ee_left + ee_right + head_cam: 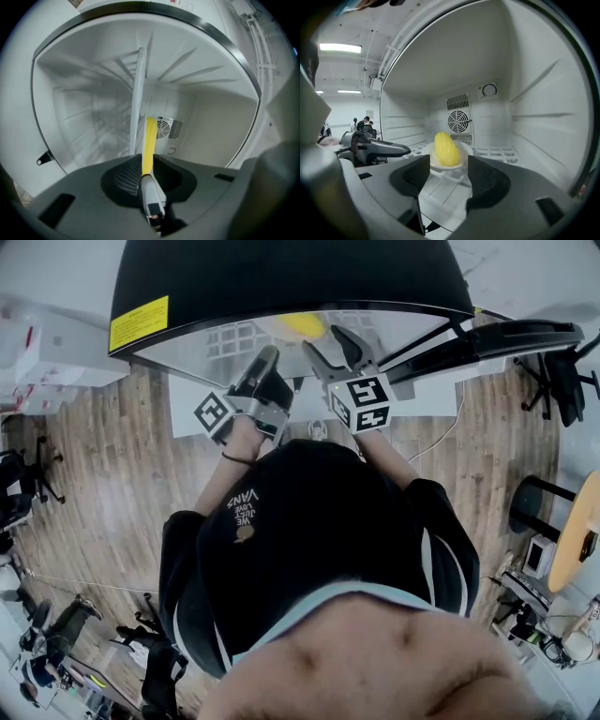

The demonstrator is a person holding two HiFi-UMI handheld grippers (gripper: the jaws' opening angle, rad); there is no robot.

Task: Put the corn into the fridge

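**Corn sits on a plate inside the open fridge**

At the left, the left tool (270,356) reaches into the fridge (534,93), rolled onto its side. Its jaws are clenched together, and a thin yellow strip (149,140) shows along their seam; what it is cannot be told. In the middle, the corn (446,149) lies on a small white plate (465,151) on the white wire shelf (499,152), in front of the rear fan (458,121). The right tool (447,176) is released, jaws apart, near the plate and holding nothing.
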